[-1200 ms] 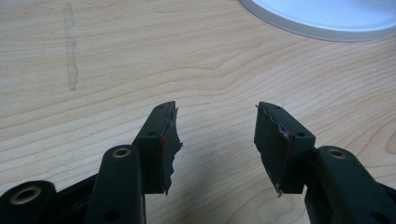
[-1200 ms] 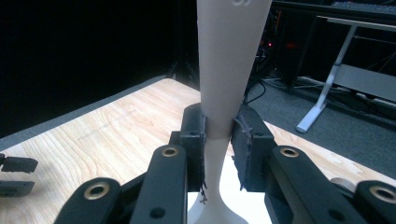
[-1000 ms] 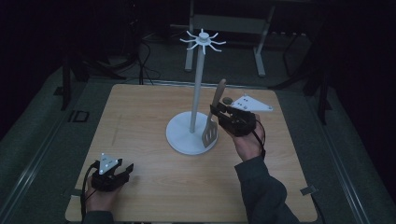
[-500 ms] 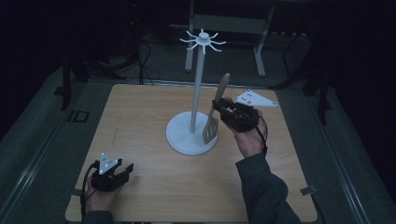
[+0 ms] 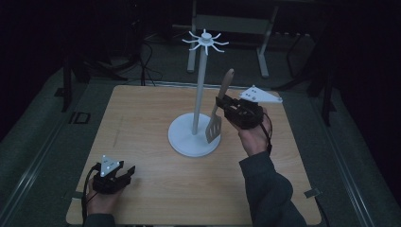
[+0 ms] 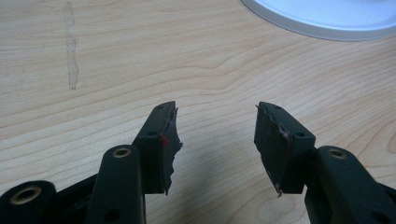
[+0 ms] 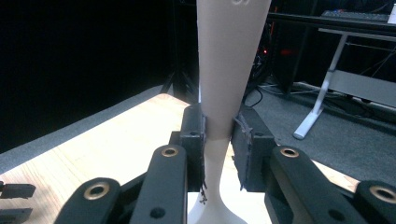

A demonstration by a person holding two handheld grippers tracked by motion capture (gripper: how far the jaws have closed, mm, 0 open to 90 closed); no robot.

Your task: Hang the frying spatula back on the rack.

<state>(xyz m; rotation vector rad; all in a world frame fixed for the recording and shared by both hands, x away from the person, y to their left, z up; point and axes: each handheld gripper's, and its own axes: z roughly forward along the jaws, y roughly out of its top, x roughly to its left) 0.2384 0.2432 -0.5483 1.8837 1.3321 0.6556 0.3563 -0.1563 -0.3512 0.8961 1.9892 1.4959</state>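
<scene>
Since the earlier frame, my right tool (image 5: 221, 105) has lifted the spatula (image 5: 218, 109), clenched on its handle, beside the stand (image 5: 195, 137); left tool (image 5: 124, 173) rests released near the counter (image 5: 142, 118) edge.

Stand (image 5: 194, 137) mid-table (image 5: 142, 118); spatula (image 5: 218, 111) just right of it; left gripper (image 5: 112, 176) near front-left corner

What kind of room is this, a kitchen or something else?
Probably a lab or workshop, not a kitchen: one bare wooden table in a dark room, cables across the floor, a desk frame behind. A gripper holds a spatula beside a hook stand.
</scene>
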